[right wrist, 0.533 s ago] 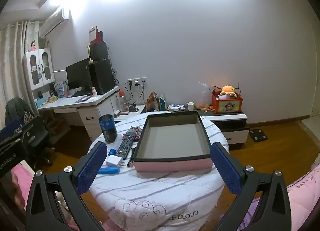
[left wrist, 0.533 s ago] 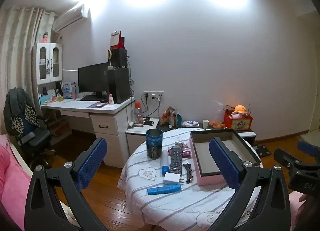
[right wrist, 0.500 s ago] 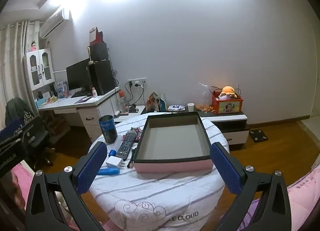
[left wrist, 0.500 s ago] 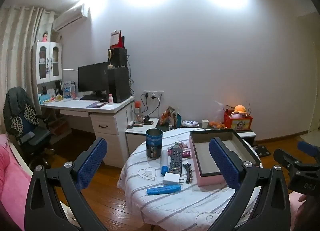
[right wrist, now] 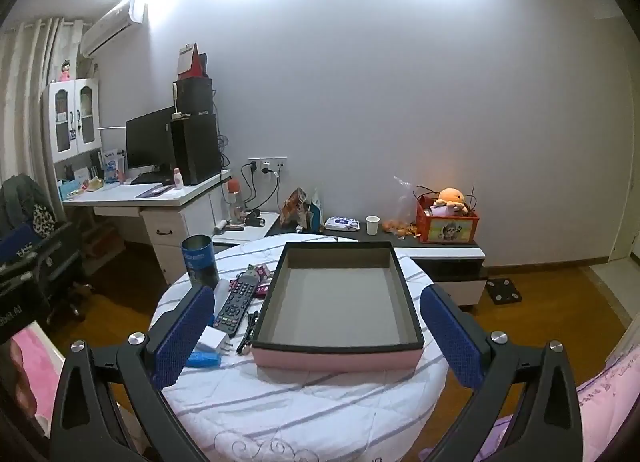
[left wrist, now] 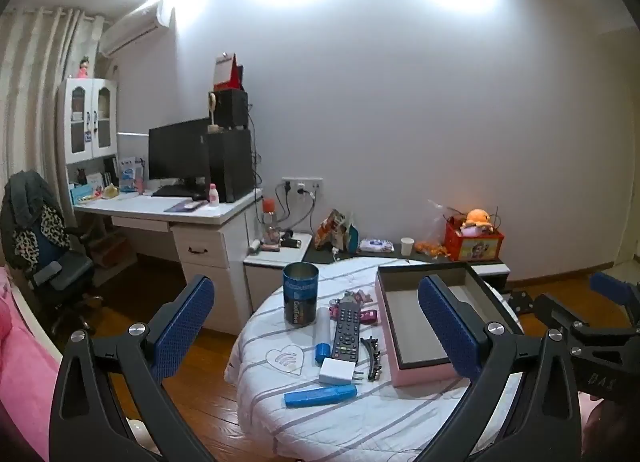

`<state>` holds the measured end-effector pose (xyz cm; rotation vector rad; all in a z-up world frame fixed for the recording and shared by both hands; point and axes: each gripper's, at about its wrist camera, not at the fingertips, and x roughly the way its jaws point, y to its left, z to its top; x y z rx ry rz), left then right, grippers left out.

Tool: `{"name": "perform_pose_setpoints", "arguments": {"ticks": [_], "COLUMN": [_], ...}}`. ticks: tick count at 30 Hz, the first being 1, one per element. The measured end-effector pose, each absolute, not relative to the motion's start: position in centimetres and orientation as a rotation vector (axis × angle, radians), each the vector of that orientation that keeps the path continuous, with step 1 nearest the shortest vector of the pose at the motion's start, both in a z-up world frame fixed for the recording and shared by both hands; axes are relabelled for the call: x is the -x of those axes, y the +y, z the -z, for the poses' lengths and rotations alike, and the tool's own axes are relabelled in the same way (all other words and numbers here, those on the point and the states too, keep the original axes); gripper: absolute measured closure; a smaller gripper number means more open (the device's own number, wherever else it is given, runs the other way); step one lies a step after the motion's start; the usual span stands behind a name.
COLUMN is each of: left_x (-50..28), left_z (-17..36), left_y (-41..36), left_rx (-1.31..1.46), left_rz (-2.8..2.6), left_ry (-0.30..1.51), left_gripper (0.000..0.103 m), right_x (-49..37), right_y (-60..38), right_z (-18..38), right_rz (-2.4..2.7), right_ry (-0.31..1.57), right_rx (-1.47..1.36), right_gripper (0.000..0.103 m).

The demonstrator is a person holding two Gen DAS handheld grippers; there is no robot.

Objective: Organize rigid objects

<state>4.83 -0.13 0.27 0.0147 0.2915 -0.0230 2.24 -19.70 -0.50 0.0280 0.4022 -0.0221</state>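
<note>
An empty pink box with a black rim [right wrist: 340,356] [left wrist: 420,376] lies on a round table with a striped white cloth [right wrist: 304,414]. Left of it lie a black remote [left wrist: 346,328] [right wrist: 234,304], a white charger [left wrist: 338,371], a blue stick-shaped item [left wrist: 320,397], a black hair clip [left wrist: 373,352], a white-and-blue tube [left wrist: 322,338], small pink items [left wrist: 366,316] and a blue tin can [left wrist: 301,294] [right wrist: 199,260]. My left gripper [left wrist: 316,326] is open and empty, short of the table. My right gripper [right wrist: 316,328] is open and empty, before the box. It also shows in the left wrist view [left wrist: 600,338].
A white desk with a monitor [left wrist: 176,154] and a computer tower stands at the back left, with an office chair [left wrist: 44,246]. A low cabinet with a red box and plush toy [right wrist: 446,218] runs along the wall. Pink bedding [left wrist: 20,374] lies at the near left.
Both grippers have drifted very slightly toward the table. Nothing on the table has moved.
</note>
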Motion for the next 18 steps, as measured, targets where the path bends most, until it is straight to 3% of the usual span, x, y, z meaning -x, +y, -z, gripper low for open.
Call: {"name": "perform_pose_setpoints", "arguments": {"ticks": [18], "left_x": [-8.8], "left_z": [1.7], "left_y": [-0.9], "left_rx": [-0.032], "left_rz": [0.078], "left_ry": [0.354], "left_gripper": [0.000], "right_x": [-6.5], "right_y": [-20.6], "right_z": [2.2], "right_rz": [0.014], "right_ry": [0.471], "right_rx": [-0.050], "right_gripper": [0.000]}}
